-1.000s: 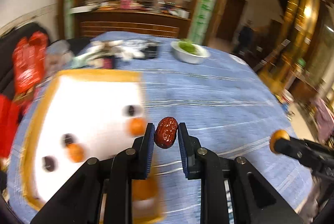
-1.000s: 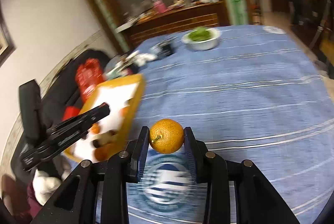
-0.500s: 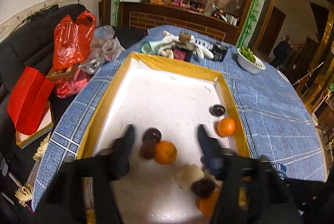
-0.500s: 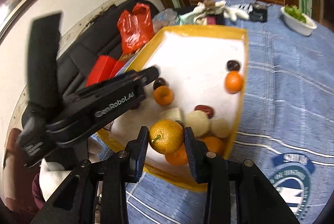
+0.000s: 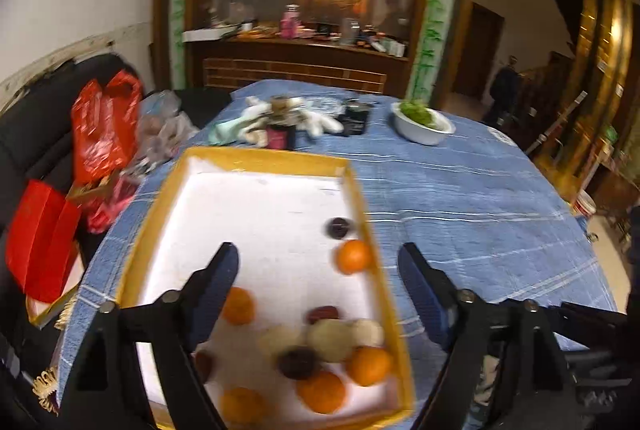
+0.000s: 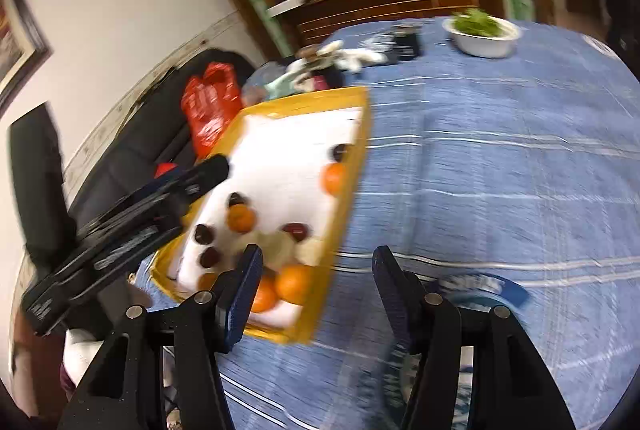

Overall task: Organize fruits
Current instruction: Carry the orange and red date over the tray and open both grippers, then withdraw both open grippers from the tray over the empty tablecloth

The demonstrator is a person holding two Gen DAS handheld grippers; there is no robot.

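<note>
Opening wide, empty: left hand-held gripper (image 5: 318, 270) over yellow tray (image 5: 256, 155); right hand-held gripper (image 6: 318, 266) likewise; lettering unreadable.

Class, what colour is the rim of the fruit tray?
Yellow rim, white inside; clearest in the left wrist view.

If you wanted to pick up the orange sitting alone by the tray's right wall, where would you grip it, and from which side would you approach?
Grip the lone orange across its round middle, coming from above. The tray wall stands close on its right and a dark fruit lies just behind, so I would set the fingers front and back at a slight slant, or left and right only if the wall gap allows; blur hides that gap.
</note>
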